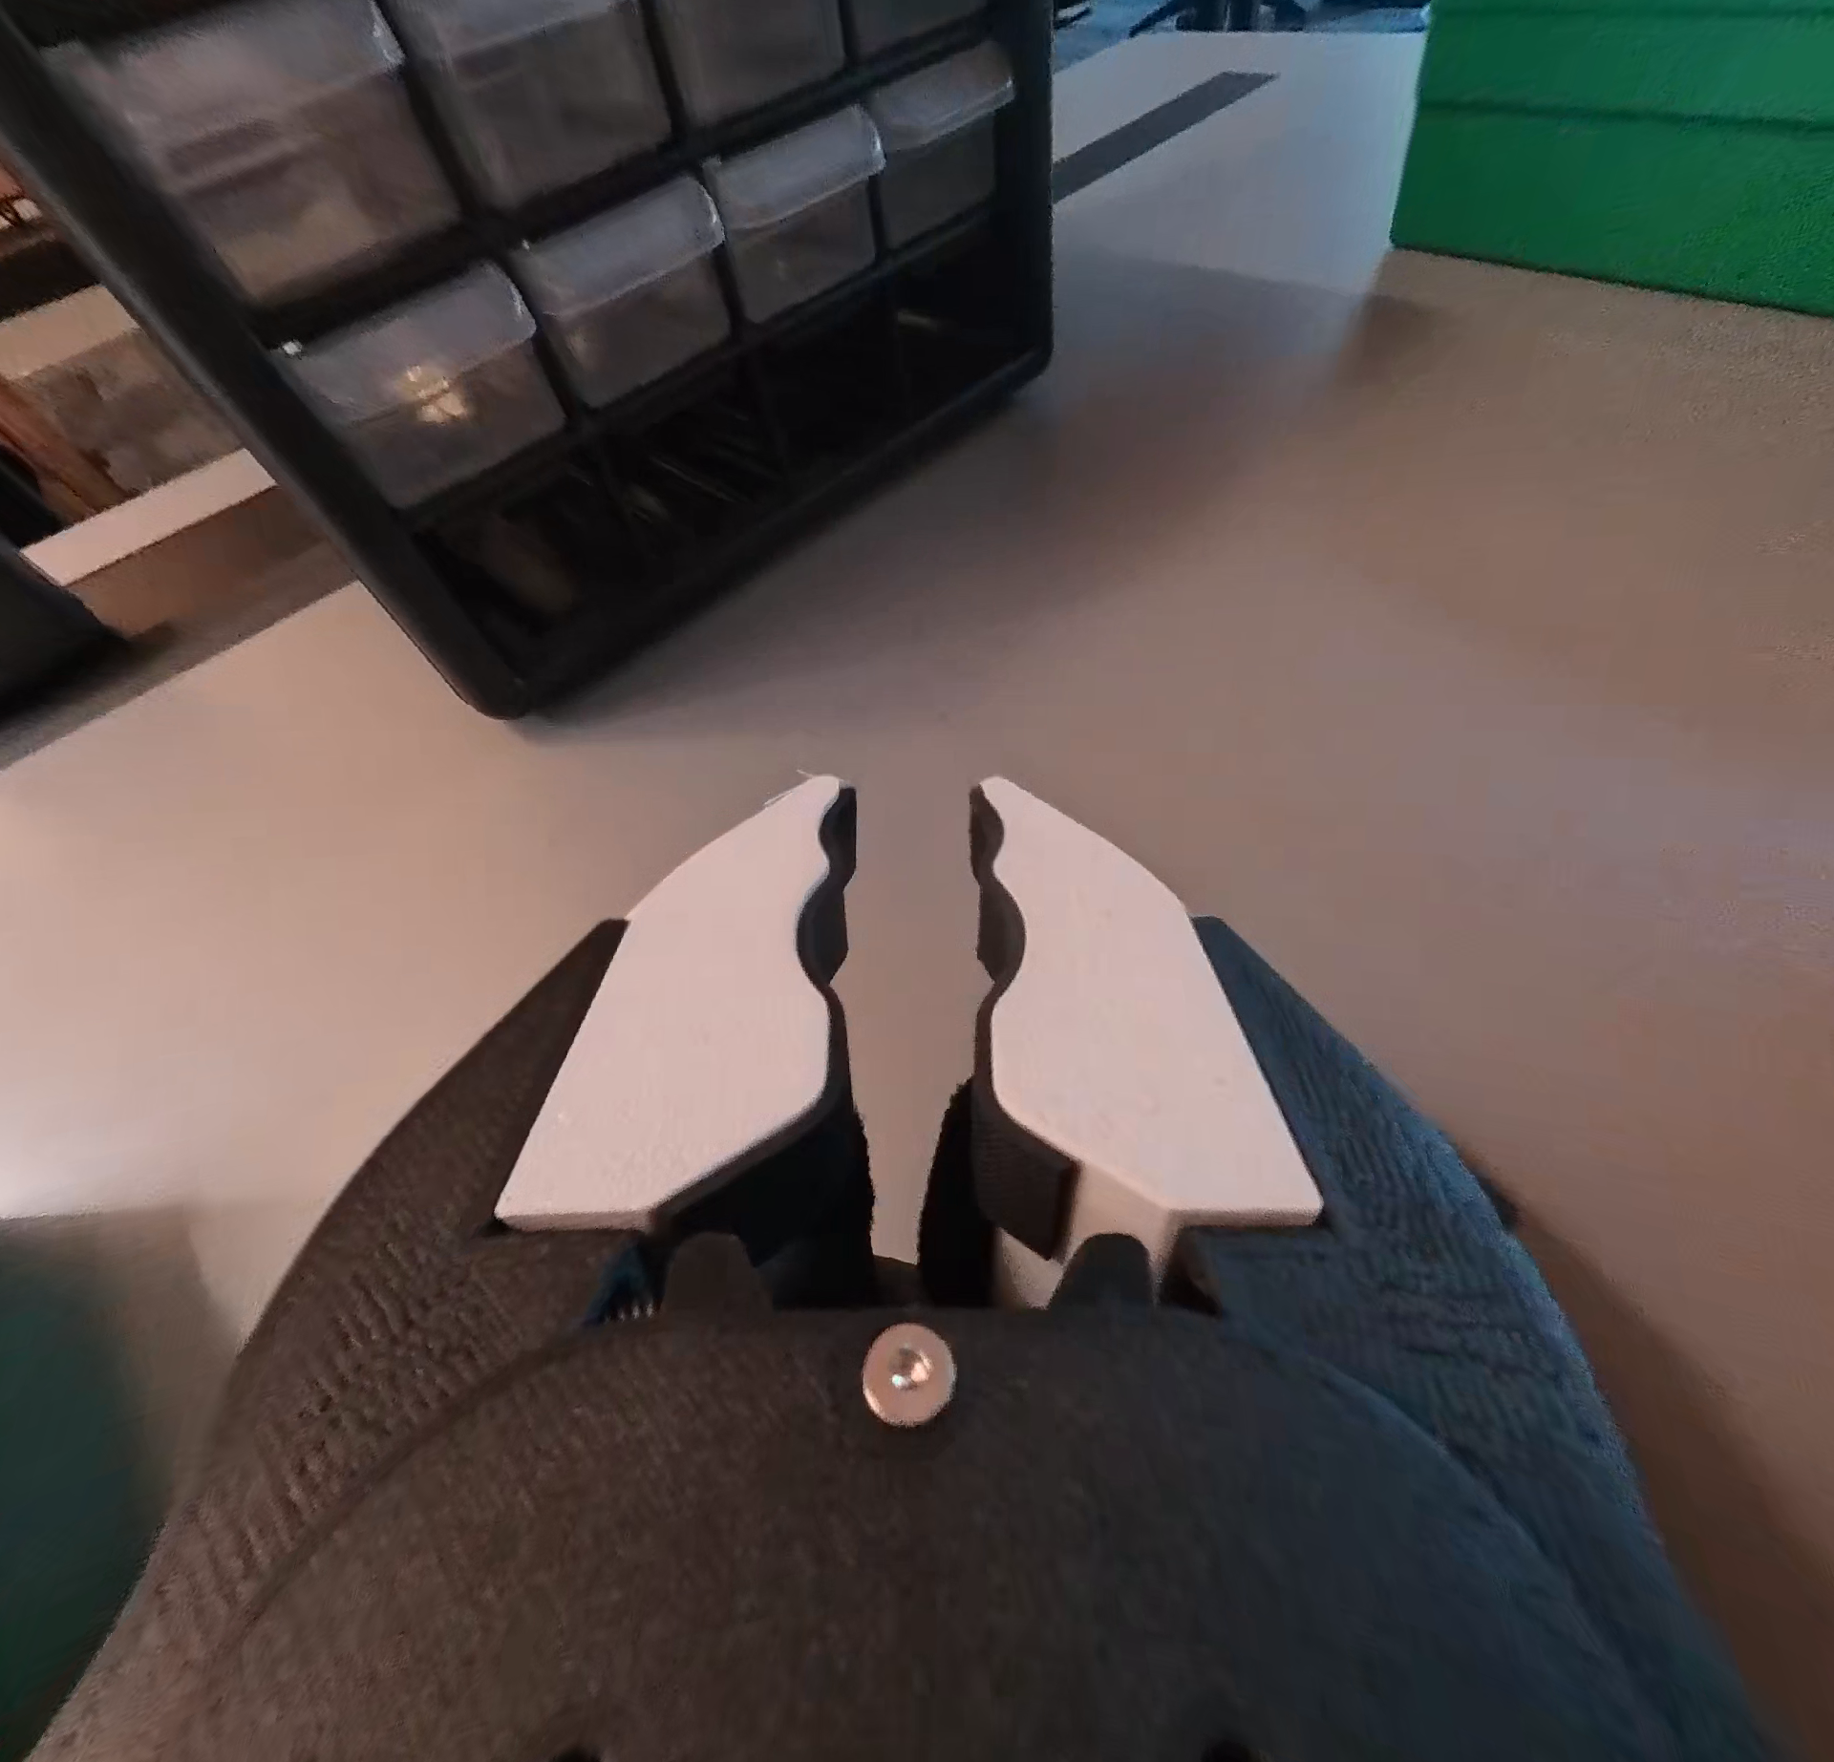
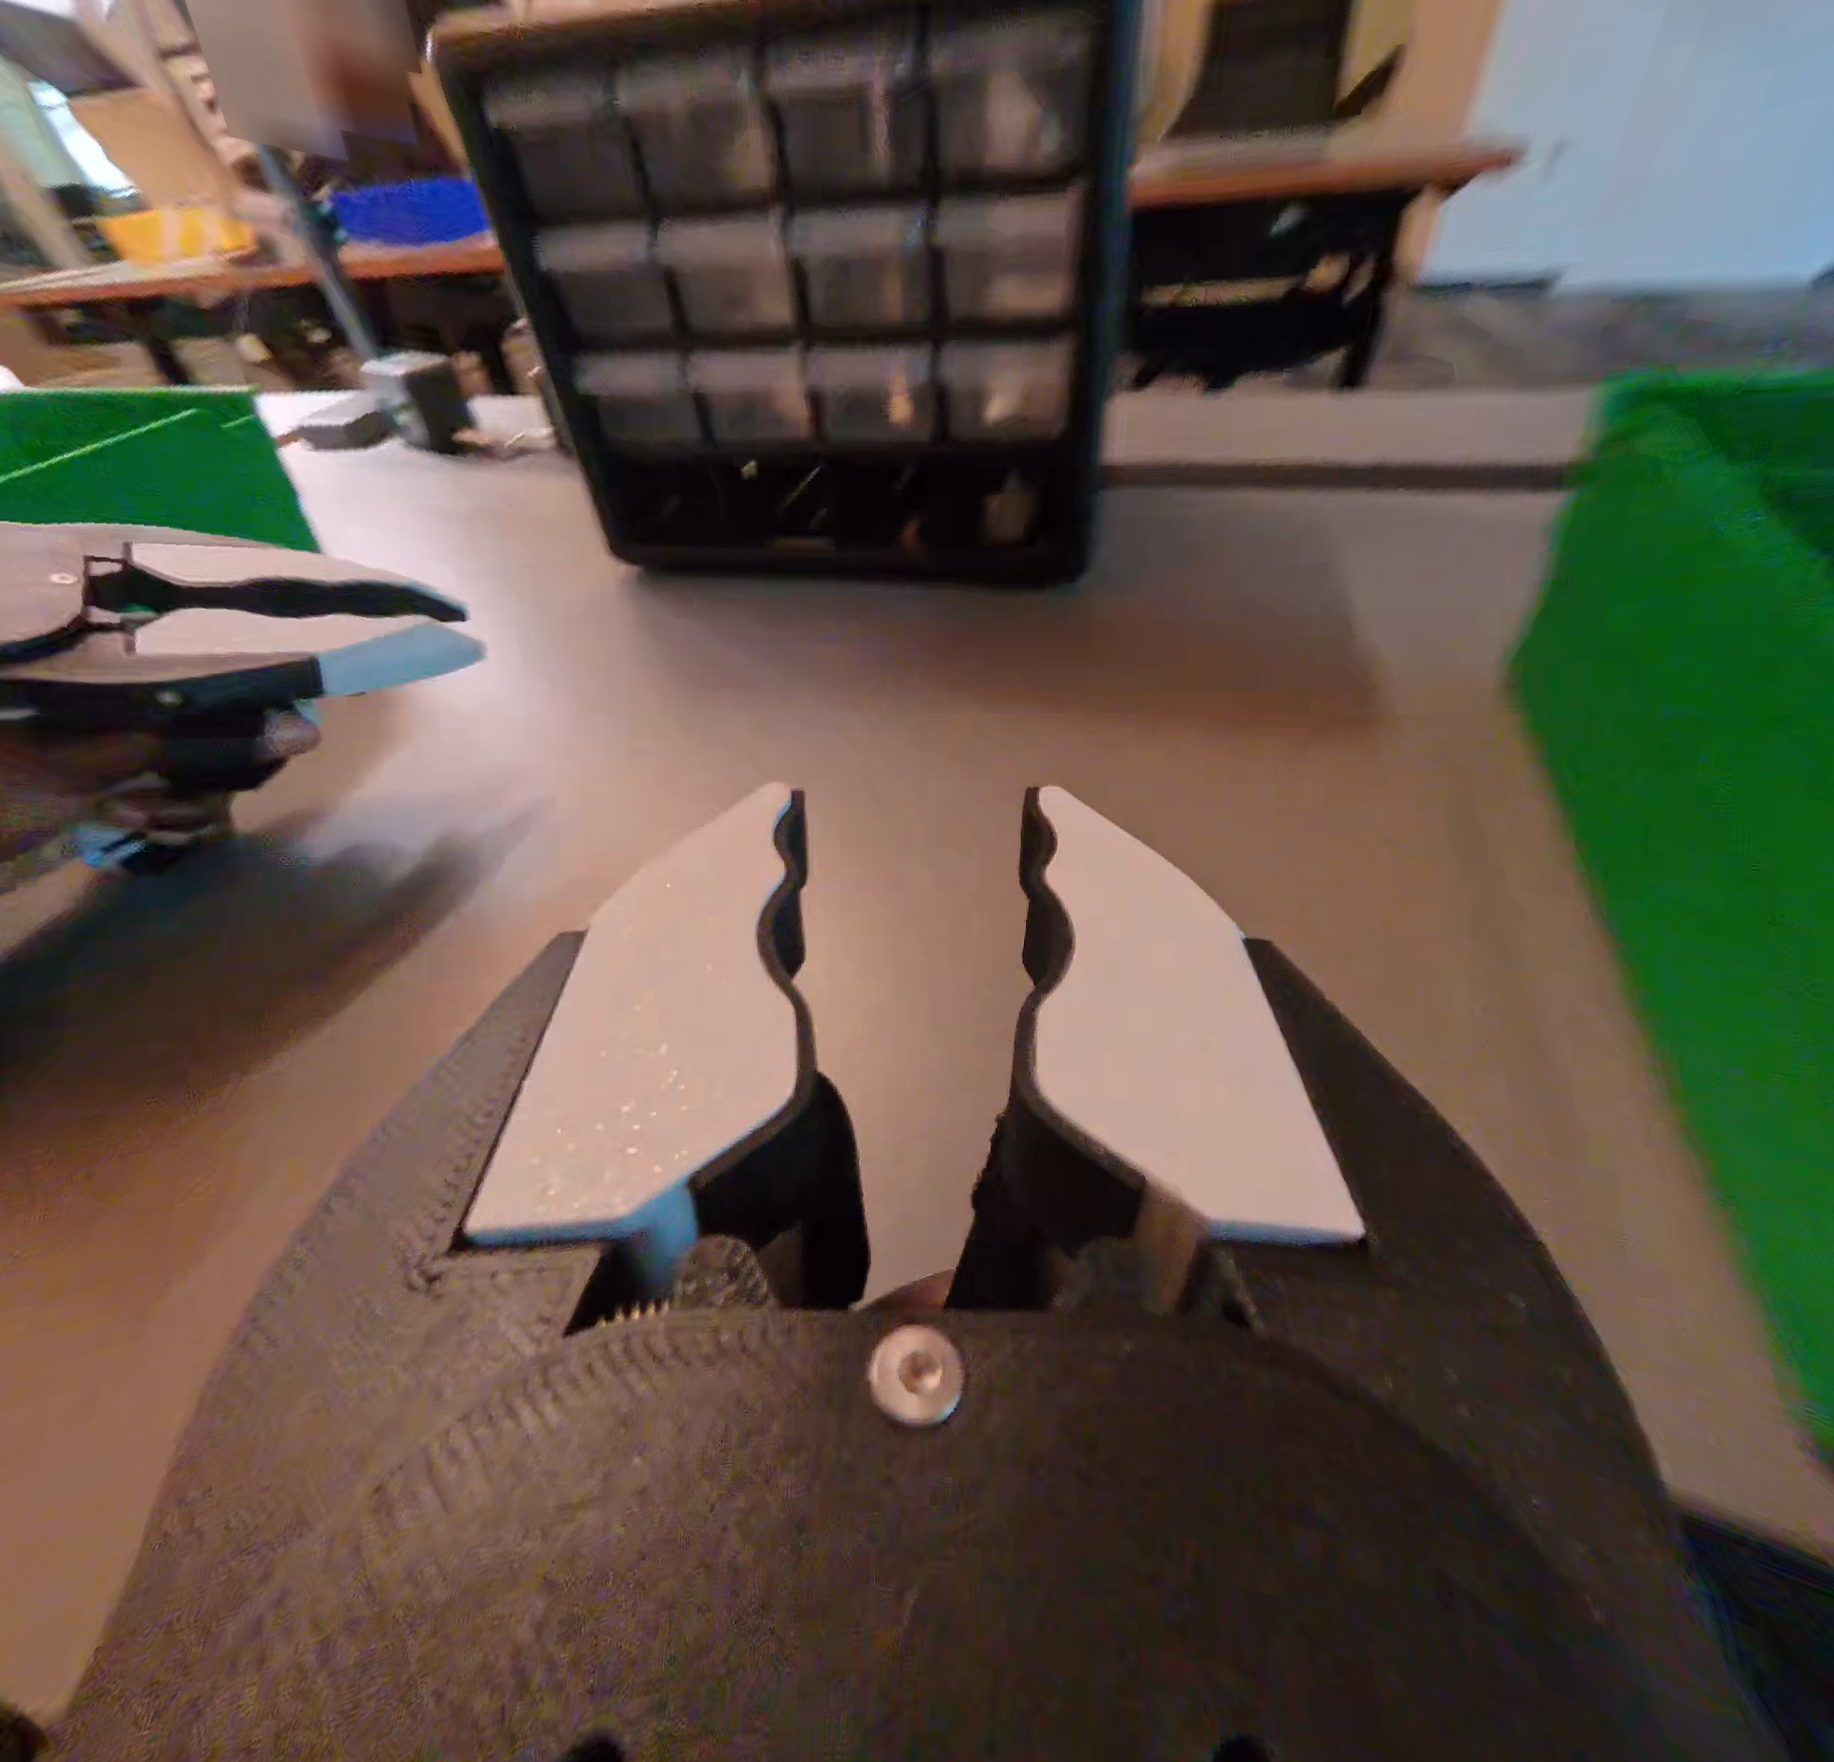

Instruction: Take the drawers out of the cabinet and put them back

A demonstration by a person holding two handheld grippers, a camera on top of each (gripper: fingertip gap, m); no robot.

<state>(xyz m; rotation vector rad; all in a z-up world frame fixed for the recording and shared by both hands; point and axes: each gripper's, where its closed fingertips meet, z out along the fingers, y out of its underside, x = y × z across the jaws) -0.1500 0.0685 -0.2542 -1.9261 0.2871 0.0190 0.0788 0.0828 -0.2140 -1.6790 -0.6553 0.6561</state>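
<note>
A black cabinet (image 1: 1032, 226) with several clear plastic drawers (image 1: 615, 286) stands on the grey table at the upper left of the left wrist view. It shows head-on at the top middle of the right wrist view (image 2: 1107, 256). Its upper rows hold drawers (image 2: 863, 271); the bottom row (image 2: 844, 514) looks dark and without drawers. My left gripper (image 1: 913, 797) is open and empty, above the table in front of the cabinet. My right gripper (image 2: 911, 806) is open and empty, farther back. The left gripper also shows at the left of the right wrist view (image 2: 466, 633).
A green bin (image 1: 1628, 117) stands to the right of the cabinet, and shows at the right of the right wrist view (image 2: 1687, 821). Another green bin (image 2: 139, 464) sits at the left. A grey table (image 2: 992, 702) lies between the grippers and the cabinet. Benches stand behind.
</note>
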